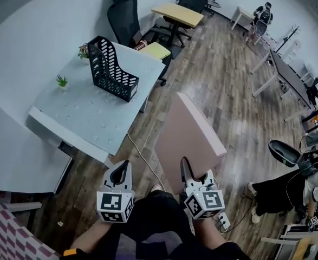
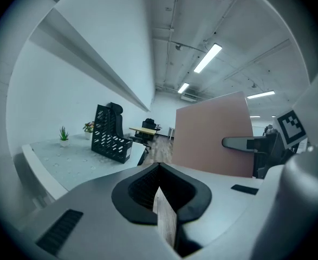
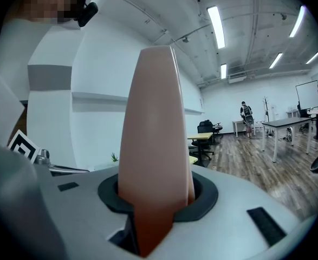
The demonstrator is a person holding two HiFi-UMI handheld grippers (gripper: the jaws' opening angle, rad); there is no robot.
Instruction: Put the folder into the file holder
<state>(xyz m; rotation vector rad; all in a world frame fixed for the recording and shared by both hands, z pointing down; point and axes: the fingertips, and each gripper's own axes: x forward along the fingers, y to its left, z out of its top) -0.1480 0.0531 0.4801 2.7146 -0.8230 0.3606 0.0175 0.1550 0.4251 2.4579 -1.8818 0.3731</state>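
A pink folder (image 1: pixel 188 140) stands upright over the wooden floor, its lower edge clamped in my right gripper (image 1: pixel 196 173), which is shut on it. In the right gripper view the folder (image 3: pixel 156 134) rises edge-on out of the jaws (image 3: pixel 156 199). The black mesh file holder (image 1: pixel 111 69) stands on the white table (image 1: pixel 83 118), far ahead and to the left of the folder. My left gripper (image 1: pixel 123 168) hangs beside the right one with its jaws together and nothing in them (image 2: pixel 159 169). In the left gripper view the file holder (image 2: pixel 111 137) is at left and the folder (image 2: pixel 213 134) at right.
Two small potted plants (image 1: pixel 62 81) (image 1: pixel 83 50) sit on the table's far side. A black office chair (image 1: pixel 123 12) and a yellow desk (image 1: pixel 177 14) stand behind it. A cable (image 1: pixel 142 156) runs across the floor. A person (image 1: pixel 261 18) stands far back, another (image 1: pixel 289 188) sits at right.
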